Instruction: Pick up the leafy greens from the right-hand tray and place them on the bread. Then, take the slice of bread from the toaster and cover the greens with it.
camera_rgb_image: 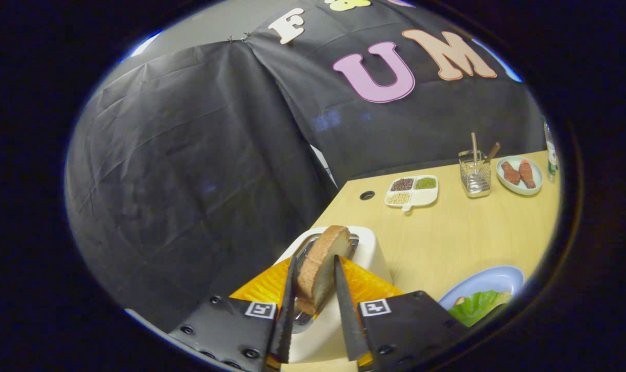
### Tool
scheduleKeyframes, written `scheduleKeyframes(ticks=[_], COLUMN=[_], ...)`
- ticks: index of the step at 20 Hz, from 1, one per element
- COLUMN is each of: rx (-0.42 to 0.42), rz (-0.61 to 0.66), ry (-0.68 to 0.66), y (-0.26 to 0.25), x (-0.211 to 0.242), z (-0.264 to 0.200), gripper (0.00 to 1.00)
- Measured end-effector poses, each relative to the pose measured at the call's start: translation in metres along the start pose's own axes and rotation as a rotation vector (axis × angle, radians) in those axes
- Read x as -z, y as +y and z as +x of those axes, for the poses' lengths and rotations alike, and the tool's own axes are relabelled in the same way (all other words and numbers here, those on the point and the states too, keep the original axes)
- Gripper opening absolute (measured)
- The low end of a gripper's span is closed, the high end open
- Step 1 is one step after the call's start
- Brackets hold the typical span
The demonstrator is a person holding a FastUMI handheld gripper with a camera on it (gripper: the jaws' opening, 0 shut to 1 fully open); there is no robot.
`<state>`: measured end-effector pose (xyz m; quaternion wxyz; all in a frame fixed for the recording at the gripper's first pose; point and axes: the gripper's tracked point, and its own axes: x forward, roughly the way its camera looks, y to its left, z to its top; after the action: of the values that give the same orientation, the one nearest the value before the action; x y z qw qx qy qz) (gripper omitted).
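Both jaws pinched the bread (320, 266) above the toaster (367, 253); second step underway, greens (475, 306) already plated beside the toaster. Next: carry it over them.

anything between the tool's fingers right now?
Yes, in the gripper view: the bread slice stands on edge between the tool's two fingers, partly in the toaster slot. Whether both fingers press on it can't be told.

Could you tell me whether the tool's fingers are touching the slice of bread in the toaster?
Touching. In the gripper view, the tool has both fingers pressed against the bread slice's flat sides as it stands in the toaster slot.
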<state>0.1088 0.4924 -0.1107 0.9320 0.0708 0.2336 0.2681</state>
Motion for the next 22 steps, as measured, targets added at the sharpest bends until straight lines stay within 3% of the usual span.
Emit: scheduleKeyframes(ticks=[5,11,22], rx=[0.014,-0.008,-0.036], rz=[-0.02,-0.052,0.107], ry=[-0.01,-0.081,-0.287], y=[0.0,0.011,-0.031], x=[-0.001,-0.015,-0.07], z=[-0.008,-0.022,-0.096], gripper=[0.09,0.09,0.08])
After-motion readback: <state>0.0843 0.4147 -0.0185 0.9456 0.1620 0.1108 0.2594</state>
